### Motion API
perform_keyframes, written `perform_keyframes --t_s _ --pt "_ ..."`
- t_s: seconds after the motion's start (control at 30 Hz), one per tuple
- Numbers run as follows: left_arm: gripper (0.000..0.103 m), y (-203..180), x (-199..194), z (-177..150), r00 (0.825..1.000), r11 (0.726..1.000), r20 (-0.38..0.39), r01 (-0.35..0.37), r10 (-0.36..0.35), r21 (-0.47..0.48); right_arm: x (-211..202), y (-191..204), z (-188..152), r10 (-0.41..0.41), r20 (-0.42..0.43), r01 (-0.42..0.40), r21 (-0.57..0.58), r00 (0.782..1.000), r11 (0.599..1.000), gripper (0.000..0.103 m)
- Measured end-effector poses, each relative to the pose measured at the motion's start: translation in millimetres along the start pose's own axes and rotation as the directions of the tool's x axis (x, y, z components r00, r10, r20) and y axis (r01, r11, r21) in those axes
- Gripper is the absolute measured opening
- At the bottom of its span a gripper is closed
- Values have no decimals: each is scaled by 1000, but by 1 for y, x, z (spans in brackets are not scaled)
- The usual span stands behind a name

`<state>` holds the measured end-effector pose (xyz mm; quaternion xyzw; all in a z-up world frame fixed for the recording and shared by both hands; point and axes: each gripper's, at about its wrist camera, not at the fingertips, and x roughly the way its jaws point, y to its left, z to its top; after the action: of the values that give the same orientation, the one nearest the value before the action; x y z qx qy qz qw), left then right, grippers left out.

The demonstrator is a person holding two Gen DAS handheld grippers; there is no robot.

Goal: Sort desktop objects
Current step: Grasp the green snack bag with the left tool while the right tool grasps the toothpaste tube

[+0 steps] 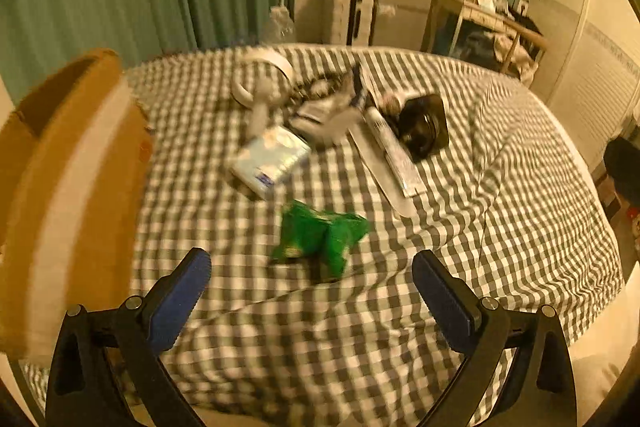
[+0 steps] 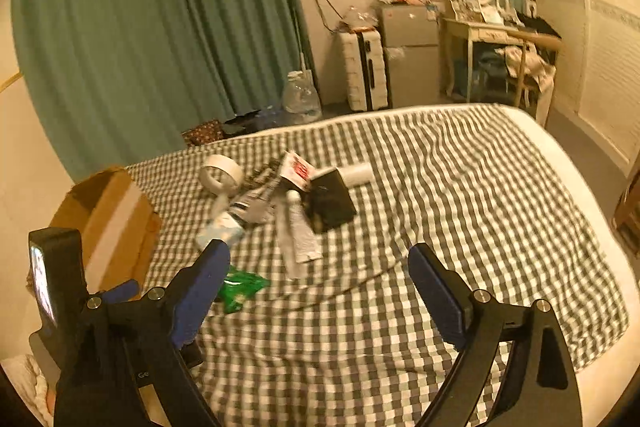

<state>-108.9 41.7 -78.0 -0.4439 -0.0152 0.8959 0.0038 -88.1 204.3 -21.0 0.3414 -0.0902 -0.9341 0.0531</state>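
Observation:
A pile of small objects lies on a checked bedspread [image 1: 480, 187]. A crumpled green packet [image 1: 320, 233] lies nearest, just beyond my open, empty left gripper [image 1: 312, 279]. Behind it are a pale blue tissue pack [image 1: 270, 157], a white tube [image 1: 394, 151], a black box [image 1: 426, 127] and a roll of white tape [image 1: 262, 77]. An open cardboard box [image 1: 72, 179] stands at the left. My right gripper [image 2: 320, 279] is open and empty, above the bedspread [image 2: 480, 207]; the green packet [image 2: 240, 287], black box [image 2: 330, 201], tape roll [image 2: 220, 173] and cardboard box [image 2: 112, 223] show there too.
The left gripper's body [image 2: 56, 287] shows at the right wrist view's left edge. Beyond the bed are green curtains [image 2: 140, 27], a white suitcase [image 2: 366, 71], a small fridge [image 2: 412, 55], a dressing table with a mirror [image 2: 500, 31] and a water jug [image 2: 302, 95].

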Motion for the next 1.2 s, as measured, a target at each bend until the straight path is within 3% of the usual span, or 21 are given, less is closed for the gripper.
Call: perform_keyframes --t_s 0.1,0.43,0.53,0.73,0.8,0.87,0.97,1.07,1.13,1.2 --pt "93 -5 24 6 999 1000 -50 6 -7 -26 20 -10 -4 6 -32 -6 2 999 1000 87" --pt "93 11 91 -2 981 992 -188 -67 45 -109 102 -7 6 83 -112 -88 -45 990 995 87" --pt "93 20 96 -6 984 987 -180 -46 18 -153 137 4 5 113 -163 -126 -74 980 989 87" --pt "93 18 98 -11 986 988 -163 -47 23 -144 197 18 2 111 -241 -136 -90 964 987 82" --pt "93 20 99 -12 988 987 -154 -36 12 -154 208 18 3 97 -243 -119 -78 965 990 74" --pt "93 21 99 -14 989 987 -151 -29 4 -159 218 16 2 91 -255 -109 -55 963 993 51" --pt "92 22 99 -15 989 986 -145 -24 0 -164 218 12 -3 93 -259 -109 -48 961 993 45" --pt "78 26 95 -15 992 983 -129 -15 -9 -185 209 12 -6 85 -274 -105 -58 958 993 36" --pt "54 32 90 -15 994 978 -112 -16 -8 -207 201 12 -11 80 -280 -101 -61 957 993 32" --pt "47 42 90 -15 994 969 -104 2 -29 -246 193 11 -15 66 -286 -90 -69 956 994 30"
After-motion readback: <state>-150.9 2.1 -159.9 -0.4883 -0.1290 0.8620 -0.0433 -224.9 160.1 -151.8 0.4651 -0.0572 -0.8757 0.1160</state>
